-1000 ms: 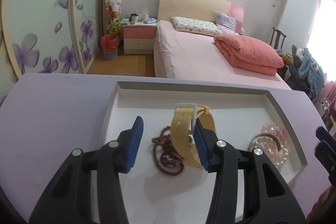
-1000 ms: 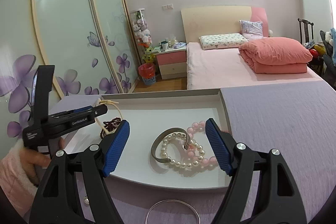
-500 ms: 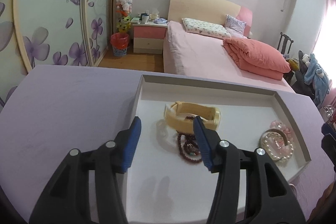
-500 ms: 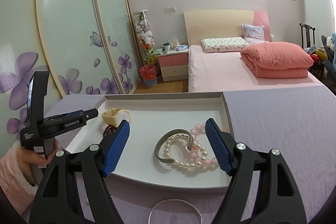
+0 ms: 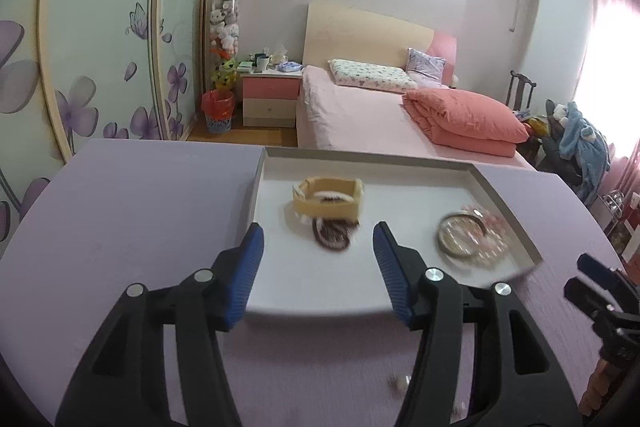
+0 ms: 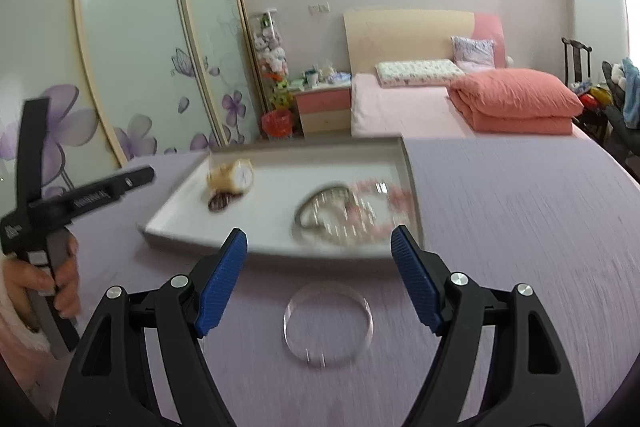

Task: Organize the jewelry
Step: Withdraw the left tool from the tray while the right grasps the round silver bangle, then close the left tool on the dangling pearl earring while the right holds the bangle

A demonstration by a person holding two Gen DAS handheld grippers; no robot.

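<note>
**Now: watch is in the tray, clear bangle waits outside it**

Both grippers hang over a purple table, each with its blue fingers spread and nothing between them. The left gripper (image 5: 318,267) has just been opening its jaws; it sits at the near edge of the white tray (image 5: 500,195). Inside the tray lie a tan watch (image 5: 328,203) resting partly on a dark bead bracelet (image 5: 332,237), and, well apart to the right, a blurred heap of pearl and pink bracelets (image 5: 468,235) (exact pieces hard to tell). The right gripper (image 6: 318,281) points at a clear bangle (image 6: 328,325) lying on the table just outside the tray. Judging by this, placing the watch looks done; next, the right gripper must lower, straddle the bangle's rim and close.
</note>
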